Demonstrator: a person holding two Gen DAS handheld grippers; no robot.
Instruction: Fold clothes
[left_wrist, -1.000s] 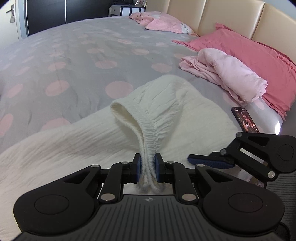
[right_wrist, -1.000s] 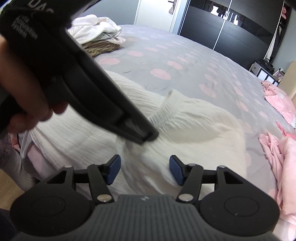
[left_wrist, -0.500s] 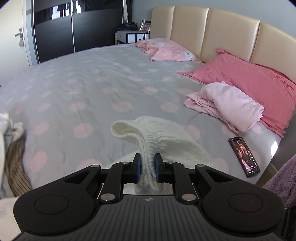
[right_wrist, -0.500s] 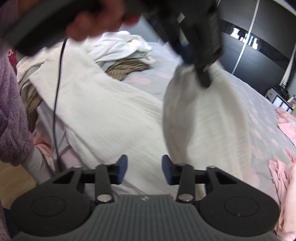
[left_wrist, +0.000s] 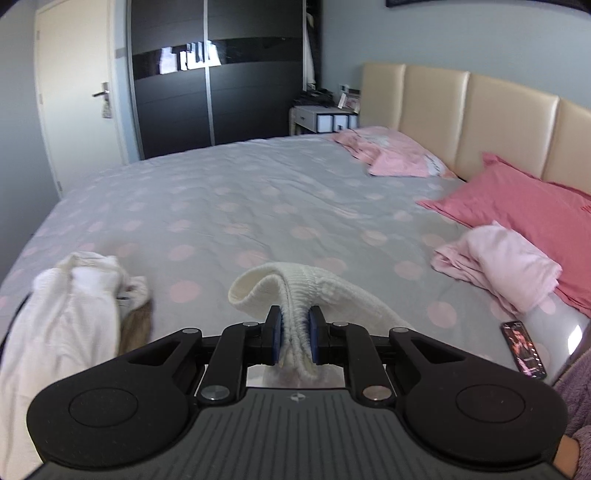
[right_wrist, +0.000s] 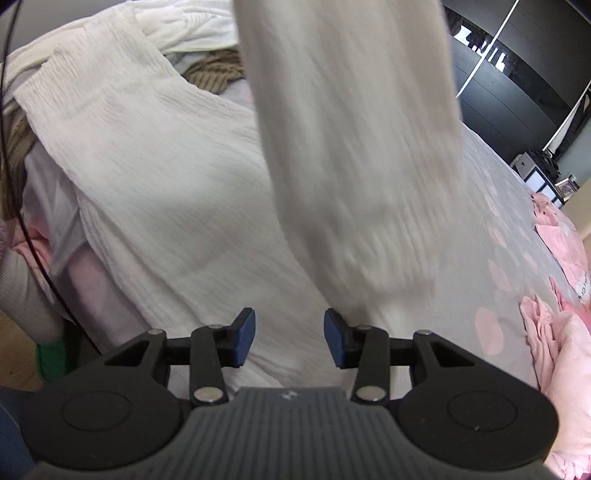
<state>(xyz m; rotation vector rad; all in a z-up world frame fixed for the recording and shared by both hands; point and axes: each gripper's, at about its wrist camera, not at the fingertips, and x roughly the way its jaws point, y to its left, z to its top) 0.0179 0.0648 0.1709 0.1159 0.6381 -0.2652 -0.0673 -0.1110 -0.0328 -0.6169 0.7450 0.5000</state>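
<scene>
Left claw (left_wrist: 294, 341): pads clamped on the elasticated band of a cream garment (left_wrist: 295, 291), lifted above the bed (left_wrist: 240, 206). Right claw (right_wrist: 289, 341): jaws partly apart, just been opening, gripping nothing, over the garment's lower cloth. Beyond: pile of white clothes (left_wrist: 70, 295), folded pink clothes (left_wrist: 506, 266), phone (left_wrist: 523, 348), red pillow (left_wrist: 517, 195).

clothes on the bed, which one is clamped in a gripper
The cream ribbed garment: the left gripper pinches its elastic band. The white pile and pink folded clothes lie loose on the bed.
</scene>
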